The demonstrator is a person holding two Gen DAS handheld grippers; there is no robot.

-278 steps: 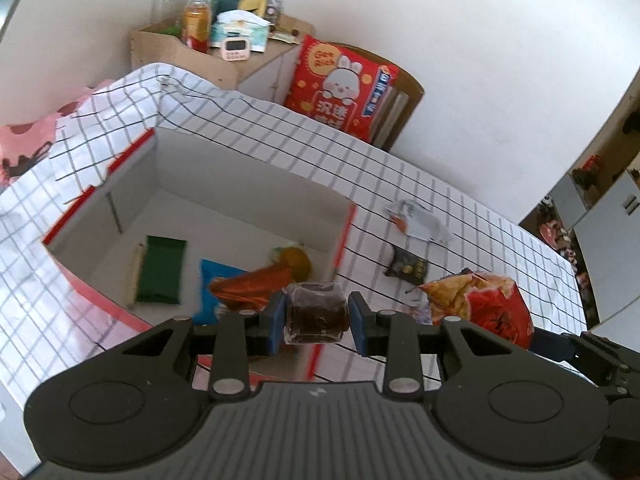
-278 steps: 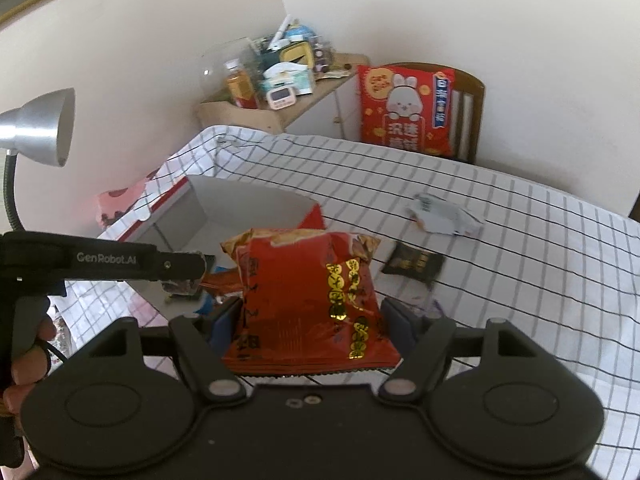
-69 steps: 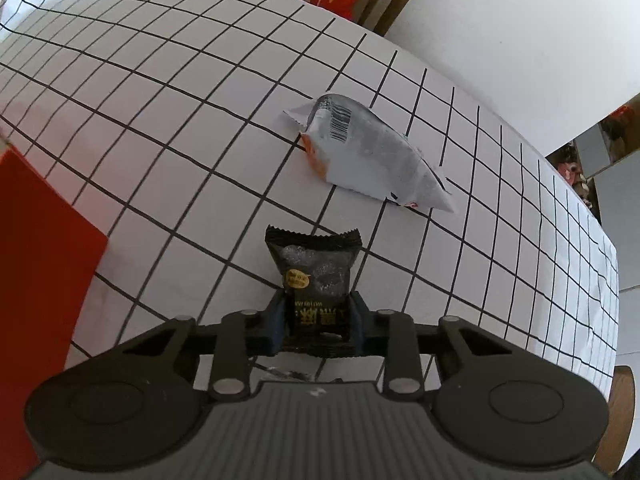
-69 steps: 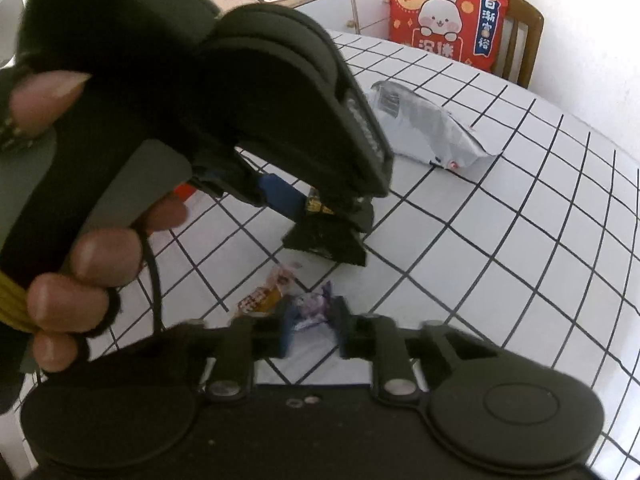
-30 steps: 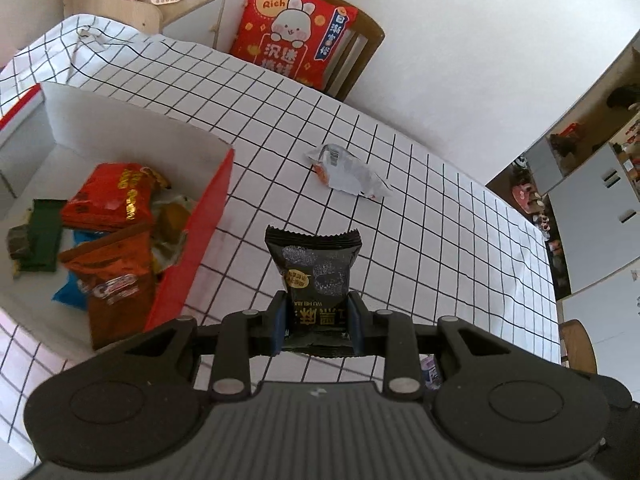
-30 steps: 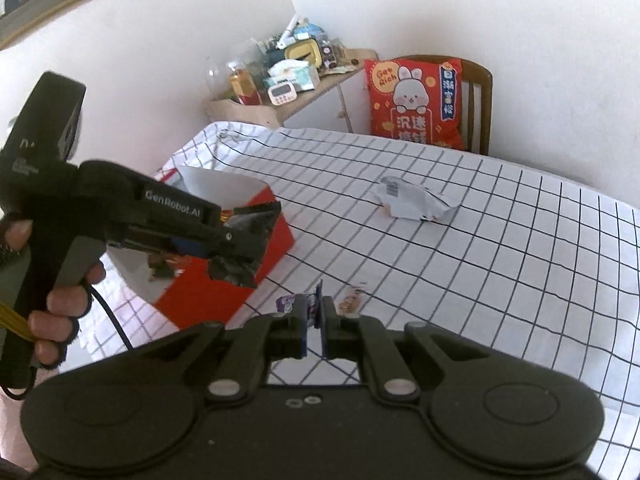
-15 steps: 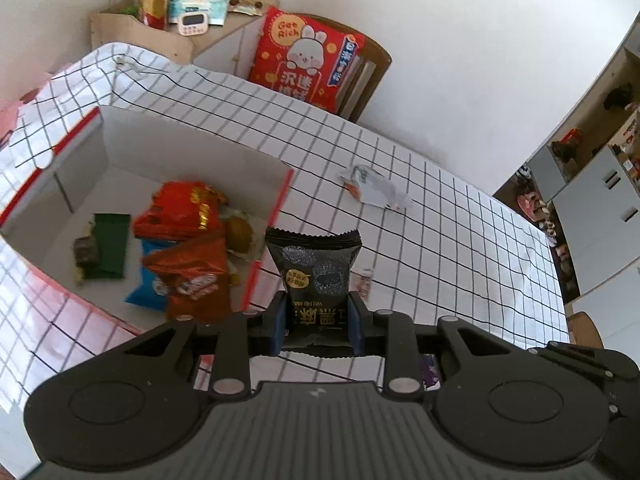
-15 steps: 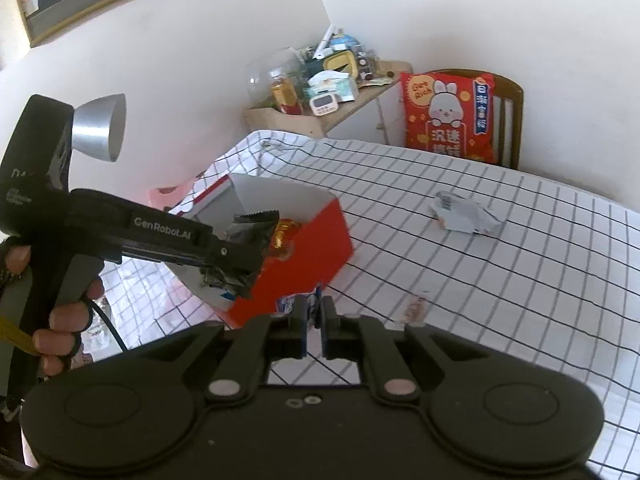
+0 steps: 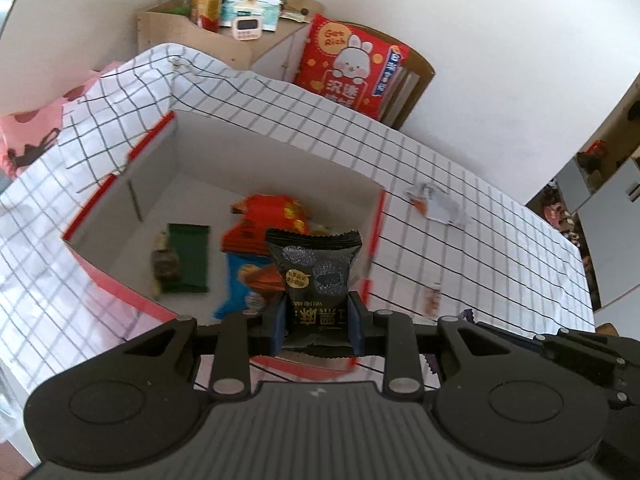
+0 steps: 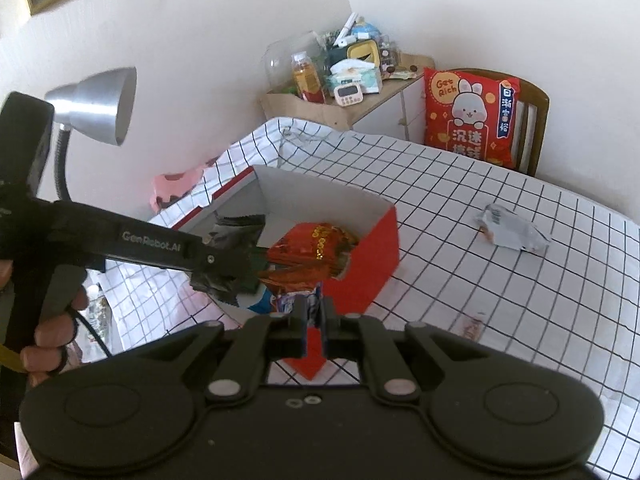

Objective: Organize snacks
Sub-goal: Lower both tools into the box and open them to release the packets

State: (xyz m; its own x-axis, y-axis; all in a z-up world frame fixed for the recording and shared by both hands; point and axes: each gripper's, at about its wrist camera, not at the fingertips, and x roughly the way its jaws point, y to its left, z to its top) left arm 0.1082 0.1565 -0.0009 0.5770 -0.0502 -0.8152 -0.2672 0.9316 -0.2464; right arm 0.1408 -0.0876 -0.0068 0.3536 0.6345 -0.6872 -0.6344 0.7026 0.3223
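Note:
My left gripper (image 9: 316, 316) is shut on a black snack packet (image 9: 316, 276) and holds it above the near edge of the red box (image 9: 120, 178). The box holds a red chip bag (image 9: 272, 216), a green packet (image 9: 188, 256), a blue packet (image 9: 240, 280) and a small dark candy (image 9: 164, 264). My right gripper (image 10: 315, 312) is shut on a small purple-and-white candy wrapper (image 10: 294, 300), held over the near corner of the red box (image 10: 372, 256). The left gripper with the black packet (image 10: 236, 236) shows over the box in the right wrist view.
A grey-white snack bag (image 10: 512, 232) and a small candy (image 10: 474, 324) lie on the checked tablecloth (image 10: 520, 300) right of the box. A silver lamp (image 10: 96, 104) stands at left. A red rabbit cushion (image 10: 470, 120) on a chair and a cluttered cabinet (image 10: 340, 92) are behind.
Both grippers have moved left toward the box with their snacks. The left gripper's black packet now hangs over the box interior, and the right gripper is closer to the box's near corner.

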